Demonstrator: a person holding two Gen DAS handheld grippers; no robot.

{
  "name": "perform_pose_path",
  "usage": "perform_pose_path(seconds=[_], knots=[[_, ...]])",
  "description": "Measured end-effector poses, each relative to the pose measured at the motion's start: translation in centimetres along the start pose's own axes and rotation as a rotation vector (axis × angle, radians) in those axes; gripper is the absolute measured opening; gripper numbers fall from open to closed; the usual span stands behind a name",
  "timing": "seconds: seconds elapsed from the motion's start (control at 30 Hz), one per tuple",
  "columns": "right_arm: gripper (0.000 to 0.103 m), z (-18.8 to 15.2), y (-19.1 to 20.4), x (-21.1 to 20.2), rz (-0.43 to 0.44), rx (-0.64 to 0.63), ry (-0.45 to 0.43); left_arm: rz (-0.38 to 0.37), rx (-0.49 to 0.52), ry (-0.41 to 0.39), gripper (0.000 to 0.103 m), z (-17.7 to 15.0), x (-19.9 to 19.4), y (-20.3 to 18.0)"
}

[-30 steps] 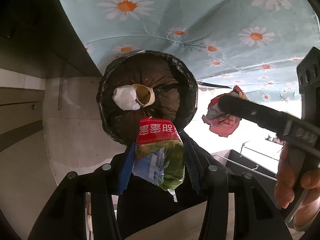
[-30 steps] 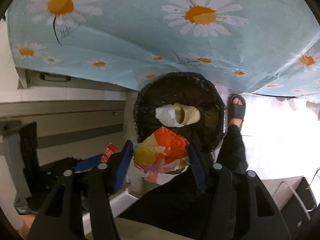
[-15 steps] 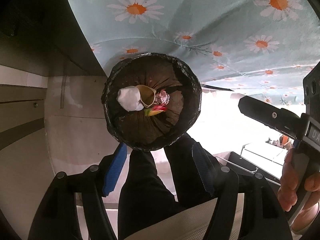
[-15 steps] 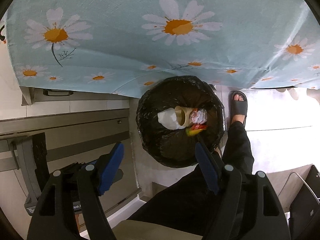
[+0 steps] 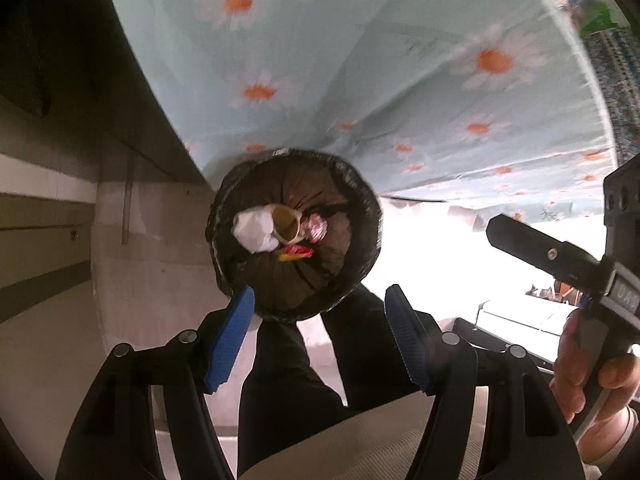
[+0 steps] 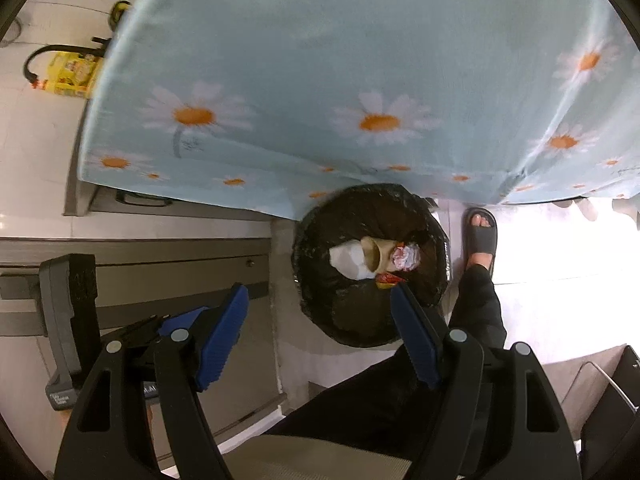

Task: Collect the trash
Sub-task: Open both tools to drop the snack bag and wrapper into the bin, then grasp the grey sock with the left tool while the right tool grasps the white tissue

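A round bin lined with a black bag (image 5: 362, 200) (image 6: 400, 194) stands on the floor under the table edge. Inside lie a white paper wad (image 5: 256, 230) (image 6: 347, 259), a tan paper cup (image 5: 287, 222) (image 6: 374, 254), a pink-white wrapper (image 5: 316, 226) (image 6: 406, 258) and a red-yellow wrapper (image 5: 297, 253) (image 6: 388, 278). My left gripper (image 5: 319, 298) hangs open above the bin with nothing between its blue pads. My right gripper (image 6: 319, 292) is open and empty too, above the bin's near left edge. In the left wrist view its black finger (image 5: 540, 252) shows at the right, held by a hand (image 5: 580, 380).
A light blue daisy tablecloth (image 5: 380, 80) (image 6: 340, 80) hangs over the table just behind the bin. A person's black trouser legs (image 5: 288, 376) and a foot in a grey sandal (image 6: 479, 236) stand beside it. Yellow bags (image 6: 68, 72) sit at far left.
Both grippers let go of the wrappers they held a second ago; these now lie in the bin. Both grippers have since risen, and more of the tablecloth shows.
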State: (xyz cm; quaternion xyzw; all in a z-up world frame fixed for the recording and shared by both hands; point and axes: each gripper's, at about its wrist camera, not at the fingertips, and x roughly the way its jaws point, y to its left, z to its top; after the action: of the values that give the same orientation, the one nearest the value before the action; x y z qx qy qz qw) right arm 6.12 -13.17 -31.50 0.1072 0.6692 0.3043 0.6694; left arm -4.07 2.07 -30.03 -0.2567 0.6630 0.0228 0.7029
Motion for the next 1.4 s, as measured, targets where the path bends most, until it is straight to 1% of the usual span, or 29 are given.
perform_pose_path(seconds=[0.1, 0.23, 0.5, 0.63, 0.77, 0.97, 1.07, 1.23, 1.33, 1.4], knots=[[0.073, -0.1, 1.0, -2.1, -0.005, -0.043, -0.043, -0.011, 0.028, -0.038, 0.066, 0.1, -2.0, -0.8], [0.073, -0.2, 2.2, -4.7, 0.025, -0.079, -0.098, -0.016, 0.062, -0.087, 0.066, 0.2, -4.4, -1.8], [0.073, -0.4, 5.1, -10.8, -0.003, -0.205, -0.270, -0.025, 0.189, -0.198, 0.066, 0.7, -9.8, -5.5], [0.073, 0.3, 5.6, -14.5, -0.021, -0.234, -0.366, -0.027, 0.231, -0.254, 0.066, 1.6, -12.1, -7.2], [0.073, 1.5, 5.2, -17.4, -0.042, -0.245, -0.431, -0.024, 0.263, -0.306, 0.066, 3.1, -14.3, -8.7], [0.073, 4.9, 3.5, -20.6, -0.056, -0.248, -0.495, -0.024, 0.272, -0.371, 0.066, 6.5, -16.7, -10.8], [0.073, 7.2, 2.3, -22.3, -0.060, -0.246, -0.514, -0.025, 0.279, -0.386, 0.066, 8.4, -17.2, -12.4], [0.073, 10.9, 0.5, -24.1, -0.038, -0.251, -0.512, -0.015, 0.293, -0.402, 0.066, 11.5, -17.2, -15.6], [0.073, 13.4, -0.5, -24.2, -0.024, -0.258, -0.496, -0.009, 0.290, -0.398, 0.066, 13.7, -16.8, -17.6], [0.073, 15.0, -1.1, -24.2, -0.012, -0.266, -0.484, -0.016, 0.275, -0.411, 0.066, 15.2, -16.8, -18.7]])
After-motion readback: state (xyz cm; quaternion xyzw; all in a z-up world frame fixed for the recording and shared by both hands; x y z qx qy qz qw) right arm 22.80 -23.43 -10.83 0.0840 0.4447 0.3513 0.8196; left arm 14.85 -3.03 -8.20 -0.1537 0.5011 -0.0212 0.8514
